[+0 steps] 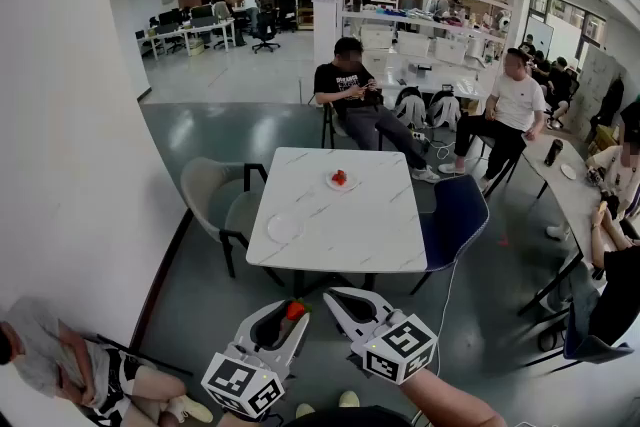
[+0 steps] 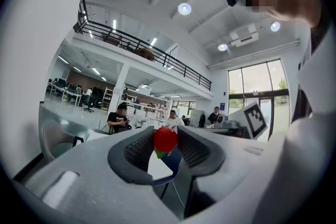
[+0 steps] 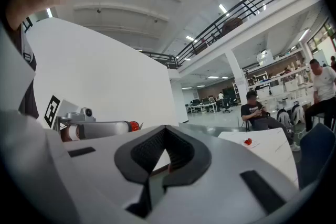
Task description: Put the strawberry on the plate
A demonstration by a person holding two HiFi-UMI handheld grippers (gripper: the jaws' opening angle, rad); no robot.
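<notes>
Strawberry (image 2: 165, 139) between left fingers (image 2: 137, 150), apparently gripped

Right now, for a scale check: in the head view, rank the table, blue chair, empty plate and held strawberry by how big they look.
Largest to smallest:
1. table
2. blue chair
3. empty plate
4. strawberry in the left gripper; it looks smallest even though it is nearest the camera.

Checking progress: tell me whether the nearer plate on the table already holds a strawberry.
No, the nearer plate is bare; a strawberry sits on the farther plate.
</notes>
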